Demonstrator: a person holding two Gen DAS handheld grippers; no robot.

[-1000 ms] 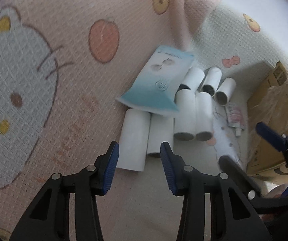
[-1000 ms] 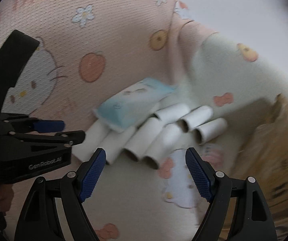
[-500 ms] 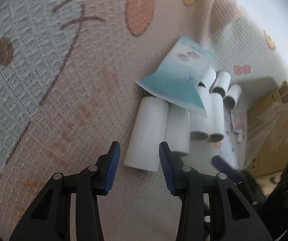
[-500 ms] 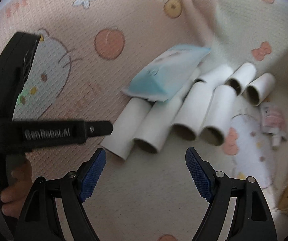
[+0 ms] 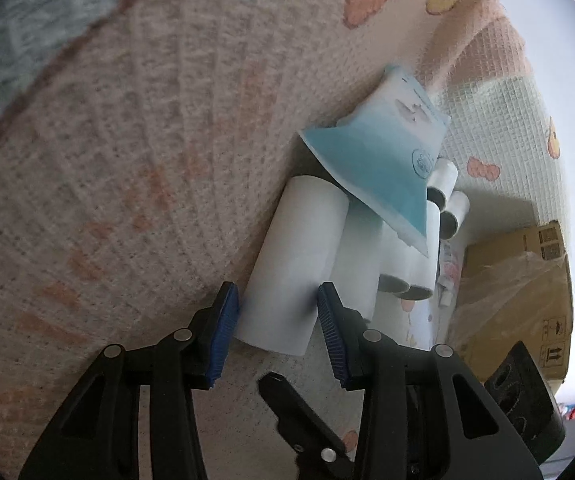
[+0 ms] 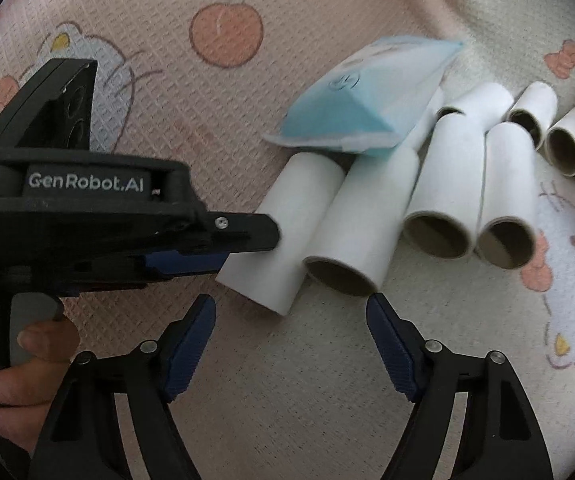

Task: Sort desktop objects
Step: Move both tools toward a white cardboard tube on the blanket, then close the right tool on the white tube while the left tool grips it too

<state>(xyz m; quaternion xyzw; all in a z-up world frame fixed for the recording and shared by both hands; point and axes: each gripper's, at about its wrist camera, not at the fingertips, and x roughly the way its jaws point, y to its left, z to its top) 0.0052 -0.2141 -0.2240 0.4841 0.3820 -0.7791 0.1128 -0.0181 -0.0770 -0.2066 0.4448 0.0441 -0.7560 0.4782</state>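
**A:** Tubes, so many tubes. The nearest white tube point(image 5: 291, 276) lies on the cartoon play mat point(image 5: 127, 160) with the left gripper point(image 5: 277, 316) straddling its near end, one blue pad on each side. The jaws have just been closing a little, but I still see slivers of gap, so I'd call it spread around the tube, not pinching it yet.

**B:** And the right gripper point(image 6: 291, 344)?

**A:** Wide open with nothing between the pads, hovering over bare mat just short of the second tube point(image 6: 363, 224). A hand point(image 6: 27, 384) grips the handle of the left tool at the lower left of that view.

**B:** So which step is this?

**A:** My guess: the approach for the first pick. Next the left one needs to squeeze evenly on that tube, gently since it's hollow cardboard, then lift it straight out.

**B:** Anything in the way?

**A:** A blue packet point(image 5: 383, 172) lies across the far ends of the near tubes, so pulling one could drag or tip it. Behind are more tubes, two short ones point(image 6: 551, 132) at the back, and further right a cardboard box point(image 5: 515, 292), maybe the drop spot, can't tell.
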